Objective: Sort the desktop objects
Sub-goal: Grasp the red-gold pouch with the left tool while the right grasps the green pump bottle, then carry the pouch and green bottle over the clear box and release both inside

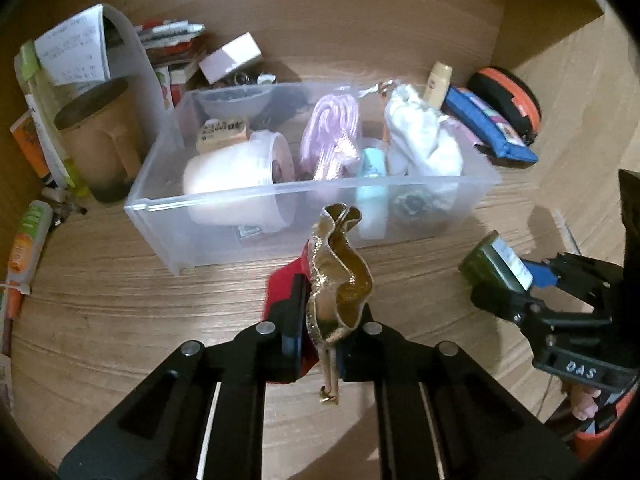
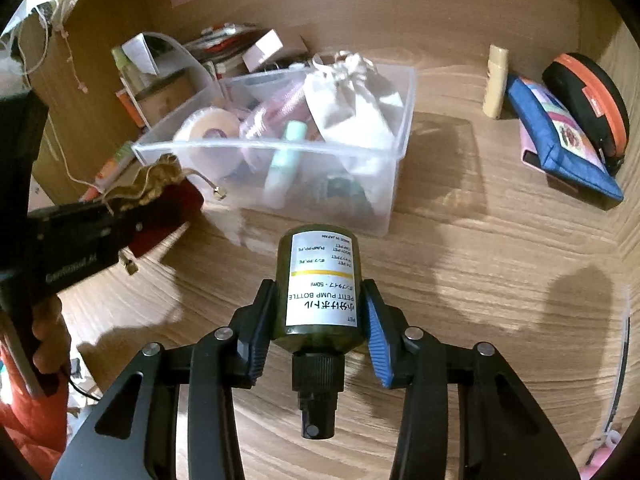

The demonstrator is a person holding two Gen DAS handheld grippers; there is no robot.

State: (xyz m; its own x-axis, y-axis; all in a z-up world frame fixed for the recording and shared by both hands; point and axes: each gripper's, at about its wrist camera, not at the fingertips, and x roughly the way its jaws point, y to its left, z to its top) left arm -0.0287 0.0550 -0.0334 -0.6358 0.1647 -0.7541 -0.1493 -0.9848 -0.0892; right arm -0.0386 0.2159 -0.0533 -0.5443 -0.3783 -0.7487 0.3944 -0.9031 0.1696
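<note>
Nearest in the left wrist view, the left hand-held gripper (image 1: 326, 354) has its jaws pressed together on the gold-trimmed mouth of a small red drawstring pouch (image 1: 340, 276), which stands up between the pads; its cord and metal tip hang below. In the right wrist view, the right hand-held gripper (image 2: 318, 334) pinches a dark green pump bottle (image 2: 320, 292) across its body, pump head toward the camera, labelled base pointing away, held clear above the wooden worktop (image 2: 460, 280). Just beyond both stands the clear plastic bin (image 1: 280, 196), which already holds a white tub, a pink coiled item, a mint tube and a white cloth bag. Farther off on the right lie a blue pouch (image 2: 560, 144), a black and orange case and a cream tube, all still on the worktop. Judgement: both picks appear complete, and the step in hand is the carry to the bin. The next move calls for bringing each item over the near rim, lowering it into a free gap among the contents, then spreading the jaws. The pouch's dangling cord could catch on the rim.
</note>
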